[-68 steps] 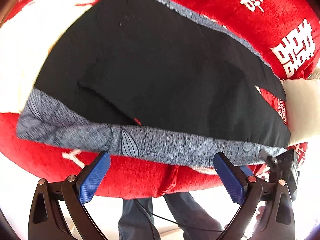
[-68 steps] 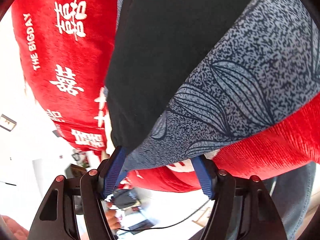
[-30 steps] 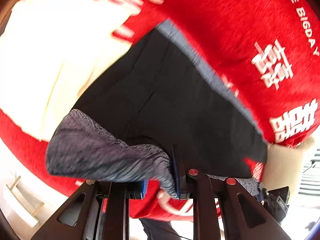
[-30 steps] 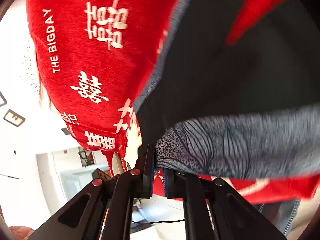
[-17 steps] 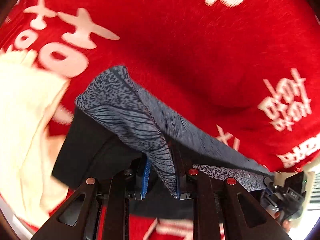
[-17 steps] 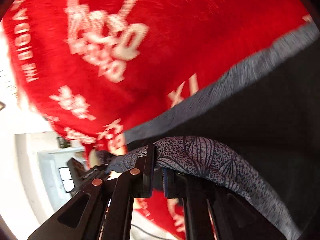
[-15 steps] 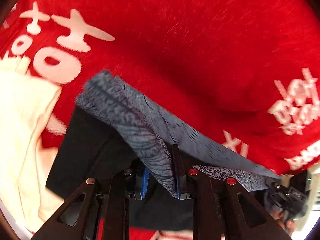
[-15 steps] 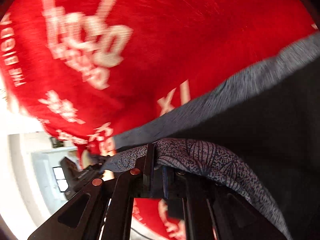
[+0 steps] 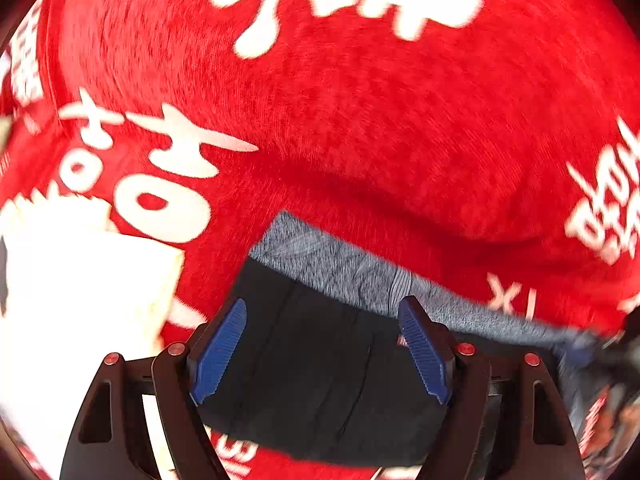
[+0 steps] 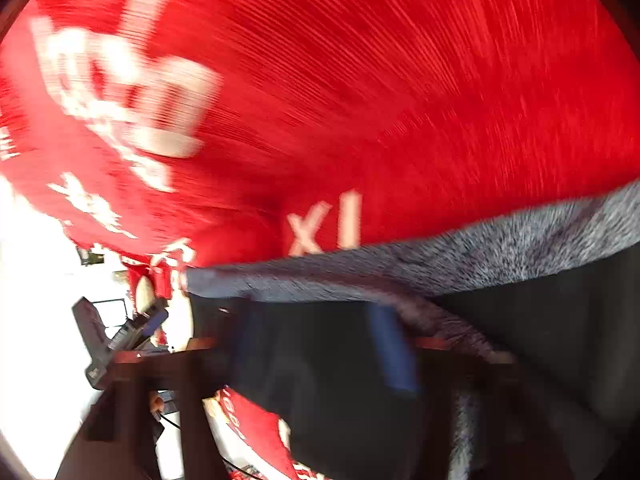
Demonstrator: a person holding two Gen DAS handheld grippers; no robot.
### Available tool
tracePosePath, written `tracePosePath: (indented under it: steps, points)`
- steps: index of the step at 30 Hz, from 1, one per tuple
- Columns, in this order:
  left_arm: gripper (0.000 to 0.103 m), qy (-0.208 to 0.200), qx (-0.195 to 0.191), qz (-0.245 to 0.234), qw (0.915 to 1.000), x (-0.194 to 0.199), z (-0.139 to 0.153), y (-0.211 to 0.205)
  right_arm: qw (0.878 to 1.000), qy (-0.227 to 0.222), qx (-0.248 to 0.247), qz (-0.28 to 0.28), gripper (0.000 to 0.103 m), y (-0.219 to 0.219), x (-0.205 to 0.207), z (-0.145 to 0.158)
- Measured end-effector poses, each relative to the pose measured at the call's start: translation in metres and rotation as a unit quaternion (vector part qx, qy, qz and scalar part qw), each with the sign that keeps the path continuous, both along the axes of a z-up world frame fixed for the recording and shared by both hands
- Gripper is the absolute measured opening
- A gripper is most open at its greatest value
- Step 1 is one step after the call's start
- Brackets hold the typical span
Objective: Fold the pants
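Note:
The black pants (image 9: pixel 320 364) with a grey patterned band (image 9: pixel 352 276) lie folded over on the red blanket (image 9: pixel 360 140). My left gripper (image 9: pixel 322 354) hovers just above them, its jaws opening, blue pads (image 9: pixel 218 350) wide apart and touching no cloth. In the blurred right wrist view the pants (image 10: pixel 520 320) fill the lower right, the grey band (image 10: pixel 500 256) along their far edge. My right gripper (image 10: pixel 320 344) is over them with its jaws opening; a blue pad (image 10: pixel 394 350) shows, and a grey fold lies beside it, not pinched.
The red blanket (image 10: pixel 360 100) with white lettering covers the surface. A cream cloth (image 9: pixel 80 292) lies at the left of the pants. Past the blanket's left edge in the right wrist view stand a bright room and some dark equipment (image 10: pixel 116 336).
Both grippers carried the grey-banded edge across the pants, then opened and let it go. The band now lies flat at the far edge of the folded pants.

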State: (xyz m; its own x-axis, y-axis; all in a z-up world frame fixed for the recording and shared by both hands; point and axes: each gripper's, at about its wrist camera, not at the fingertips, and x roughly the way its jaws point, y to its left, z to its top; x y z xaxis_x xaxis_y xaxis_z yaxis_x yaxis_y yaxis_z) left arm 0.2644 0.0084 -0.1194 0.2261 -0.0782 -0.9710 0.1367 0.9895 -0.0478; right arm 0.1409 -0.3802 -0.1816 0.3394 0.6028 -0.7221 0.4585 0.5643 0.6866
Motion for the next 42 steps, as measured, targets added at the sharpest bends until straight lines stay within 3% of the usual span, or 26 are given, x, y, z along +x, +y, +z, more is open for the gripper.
tracePosePath:
  steps: [3, 6, 11, 19, 25, 29, 32, 37, 40, 42]
  points:
    - [0.079, 0.010, 0.025, -0.060, 0.9979, -0.033, -0.002, -0.029, 1.000, -0.010, -0.016, -0.006, 0.082, 0.000, -0.010, 0.026]
    - [0.079, 0.041, 0.016, -0.106, 0.9934, -0.073, -0.013, -0.065, 0.998, -0.001, -0.063, 0.000, 0.082, 0.003, -0.034, 0.047]
    - [0.079, 0.092, -0.012, -0.165, 0.9819, -0.137, -0.027, -0.133, 0.988, 0.036, -0.151, -0.001, 0.082, 0.001, -0.108, 0.065]
    - [0.079, 0.128, -0.059, -0.266, 0.9536, -0.215, -0.017, -0.227, 0.975, 0.094, -0.184, -0.084, 0.082, -0.022, -0.258, 0.081]
    - [0.079, 0.137, -0.077, -0.331, 0.9306, -0.256, -0.023, -0.272, 0.955, 0.131, -0.193, -0.182, 0.082, -0.024, -0.359, 0.082]
    - [0.079, 0.151, -0.079, -0.342, 0.9240, -0.273, -0.031, -0.282, 0.950, 0.132, -0.155, -0.238, 0.082, -0.015, -0.409, 0.065]
    - [0.079, 0.150, -0.076, -0.355, 0.9194, -0.288, -0.030, -0.279, 0.947, 0.126, -0.151, -0.252, 0.082, -0.009, -0.426, 0.056]
    - [0.079, 0.149, -0.075, -0.363, 0.9168, -0.302, -0.034, -0.282, 0.955, 0.095, -0.136, -0.247, 0.080, -0.007, -0.434, 0.043]
    - [0.079, 0.163, -0.077, -0.352, 0.9187, -0.307, -0.042, -0.290, 0.960, 0.082, -0.125, -0.238, 0.068, -0.005, -0.434, 0.037]
    - [0.079, 0.164, -0.076, -0.348, 0.9197, -0.311, -0.046, -0.296, 0.963, 0.068, -0.109, -0.236, 0.066, -0.008, -0.433, 0.035]
